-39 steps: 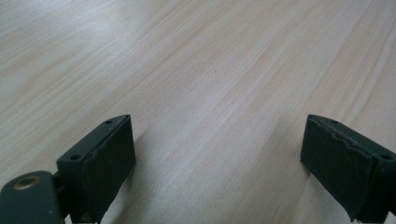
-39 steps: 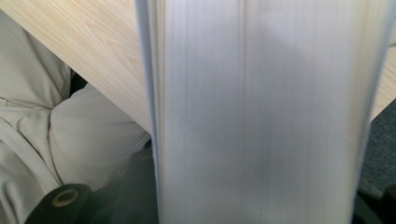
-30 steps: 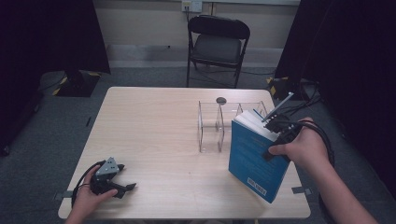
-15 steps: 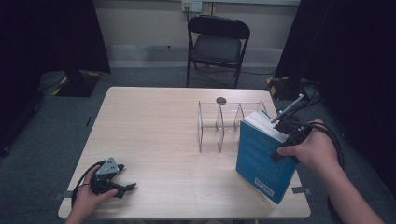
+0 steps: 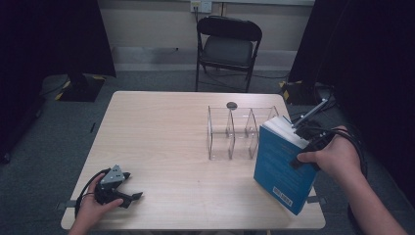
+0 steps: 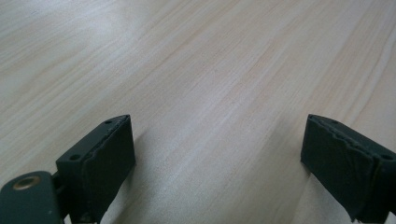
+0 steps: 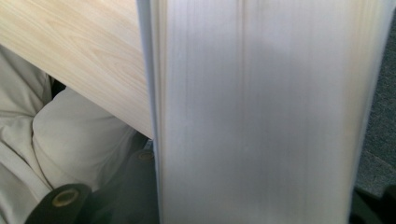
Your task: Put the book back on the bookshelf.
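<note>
Claws first: the right claw [image 5: 307, 142] was clamped across the page block of a thick blue book [image 5: 281, 164], gripping it near its top edge, and in the right gripper view the pale fore-edge of the book [image 7: 252, 112] stood close in front of the camera with the worktop [image 7: 84, 56] slanting off to its left. The book was tilted, its upper end leaning toward the far side and its lower corner down by the near right edge of the worktop; whether that corner rested on the wood could not be told. Just to its left and a little farther off stood a clear acrylic rack [image 5: 230, 129] with upright dividers, its slots empty. A small dark round thing [image 5: 231, 105] lay just beyond the rack.

The left claw [image 5: 128, 190] sat at the near left of the worktop [image 5: 161, 132], jaws apart with nothing between them, resting idle well away from the book.

The step in hand looked like carrying the book to the rack. The next move would probably call for raising the book upright, lining its spine with the rightmost slot, and lowering it between two dividers without knocking the light rack sideways; the idle claw could brace it.
</note>
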Demonstrator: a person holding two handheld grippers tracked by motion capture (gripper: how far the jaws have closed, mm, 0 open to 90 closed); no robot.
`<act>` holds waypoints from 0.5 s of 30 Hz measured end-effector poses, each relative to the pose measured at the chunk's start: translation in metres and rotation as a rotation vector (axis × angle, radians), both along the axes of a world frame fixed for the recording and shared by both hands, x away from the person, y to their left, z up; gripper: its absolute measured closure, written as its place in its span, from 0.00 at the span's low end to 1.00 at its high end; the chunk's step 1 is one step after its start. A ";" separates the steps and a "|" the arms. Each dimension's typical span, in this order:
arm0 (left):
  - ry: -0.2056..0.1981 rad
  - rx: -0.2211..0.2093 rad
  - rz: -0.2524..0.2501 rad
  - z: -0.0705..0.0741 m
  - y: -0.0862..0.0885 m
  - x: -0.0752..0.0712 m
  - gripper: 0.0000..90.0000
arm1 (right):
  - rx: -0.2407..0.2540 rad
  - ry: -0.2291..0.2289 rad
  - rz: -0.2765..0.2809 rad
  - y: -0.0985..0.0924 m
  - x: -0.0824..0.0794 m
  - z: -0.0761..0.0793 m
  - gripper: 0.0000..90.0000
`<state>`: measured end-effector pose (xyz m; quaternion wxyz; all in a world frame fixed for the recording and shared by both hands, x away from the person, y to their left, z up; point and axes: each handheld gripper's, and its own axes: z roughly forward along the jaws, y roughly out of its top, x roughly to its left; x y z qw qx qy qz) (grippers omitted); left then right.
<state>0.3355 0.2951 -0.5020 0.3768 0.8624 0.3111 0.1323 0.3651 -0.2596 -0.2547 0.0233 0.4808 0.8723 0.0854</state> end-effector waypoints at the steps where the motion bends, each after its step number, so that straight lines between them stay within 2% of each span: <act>1: 0.000 -0.001 0.000 0.000 0.000 0.000 0.10 | 0.000 -0.006 -0.009 0.000 0.000 0.000 0.69; 15: 0.000 -0.001 0.003 0.000 0.000 0.000 0.10 | 0.010 -0.019 -0.080 -0.006 0.012 0.005 0.69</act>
